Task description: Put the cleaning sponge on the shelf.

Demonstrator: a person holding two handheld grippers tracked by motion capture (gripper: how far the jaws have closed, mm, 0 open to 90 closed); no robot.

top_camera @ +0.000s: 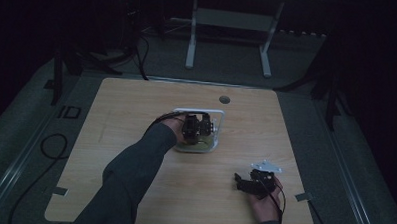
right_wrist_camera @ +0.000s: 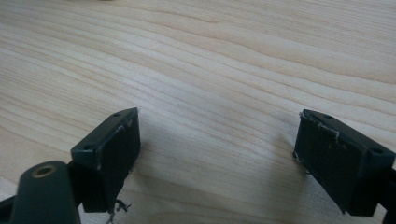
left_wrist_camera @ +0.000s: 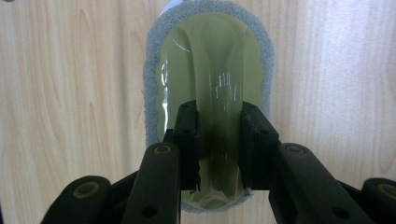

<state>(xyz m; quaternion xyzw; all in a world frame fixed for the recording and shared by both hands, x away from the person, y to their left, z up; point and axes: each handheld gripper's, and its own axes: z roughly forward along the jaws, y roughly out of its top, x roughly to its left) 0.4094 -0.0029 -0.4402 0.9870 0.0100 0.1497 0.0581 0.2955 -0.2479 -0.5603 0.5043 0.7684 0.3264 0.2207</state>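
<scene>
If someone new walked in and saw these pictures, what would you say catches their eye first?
Probably the left gripper at the middle of the wooden table, its jaws shut on the raised handle of a pale green scrubbing pad edged with grey foam. Next, the right gripper near the table's front right corner, with its jaws wide open over bare wood and nothing between them.

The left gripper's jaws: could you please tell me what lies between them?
In the left gripper view, the left gripper is shut on the raised green handle of a scrubbing pad with a grey fuzzy rim, lying on the wooden table.
</scene>
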